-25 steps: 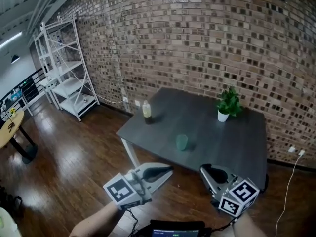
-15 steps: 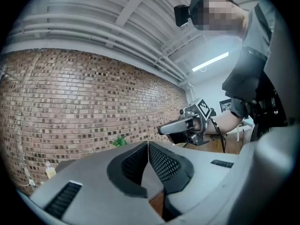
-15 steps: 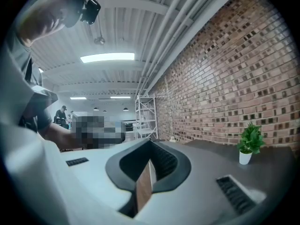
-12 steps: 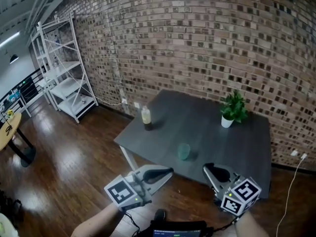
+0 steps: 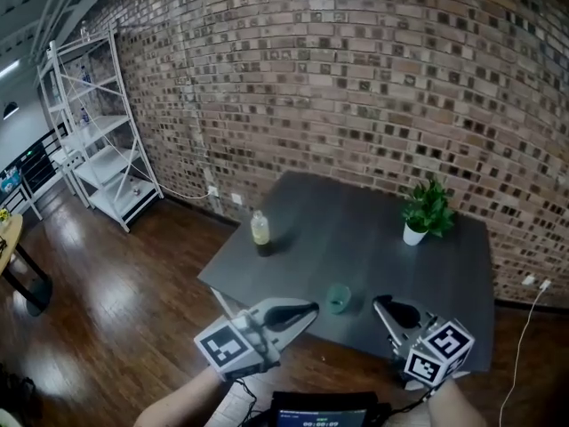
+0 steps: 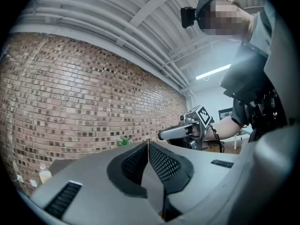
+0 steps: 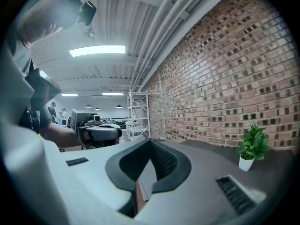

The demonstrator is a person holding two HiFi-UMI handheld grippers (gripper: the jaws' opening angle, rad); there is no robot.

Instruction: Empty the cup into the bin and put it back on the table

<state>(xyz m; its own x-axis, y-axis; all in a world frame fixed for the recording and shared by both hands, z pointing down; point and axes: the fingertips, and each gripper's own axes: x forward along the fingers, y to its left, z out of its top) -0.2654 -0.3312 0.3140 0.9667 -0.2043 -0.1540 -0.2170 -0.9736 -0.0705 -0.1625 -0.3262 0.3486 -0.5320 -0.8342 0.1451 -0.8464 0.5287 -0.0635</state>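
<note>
A small translucent green cup [image 5: 338, 298] stands upright near the front edge of the dark grey table [image 5: 356, 229]. My left gripper [image 5: 310, 309] hovers just left of the cup at the table's front edge, with its jaws pressed together and nothing in them [image 6: 148, 145]. To the cup's right, my right gripper [image 5: 381, 303] is also shut and empty [image 7: 150, 142]. Neither touches the cup. No bin is in view.
A bottle of yellow liquid [image 5: 260, 230] stands at the table's left edge and a potted plant [image 5: 427, 213] at its back right. A brick wall [image 5: 356, 78] runs behind. White metal shelving [image 5: 93, 140] stands at the far left on the wooden floor [image 5: 107, 310].
Both grippers have moved forward to the table's front edge. The cup now sits between their tips, where it was well ahead of them. Both stay shut.
</note>
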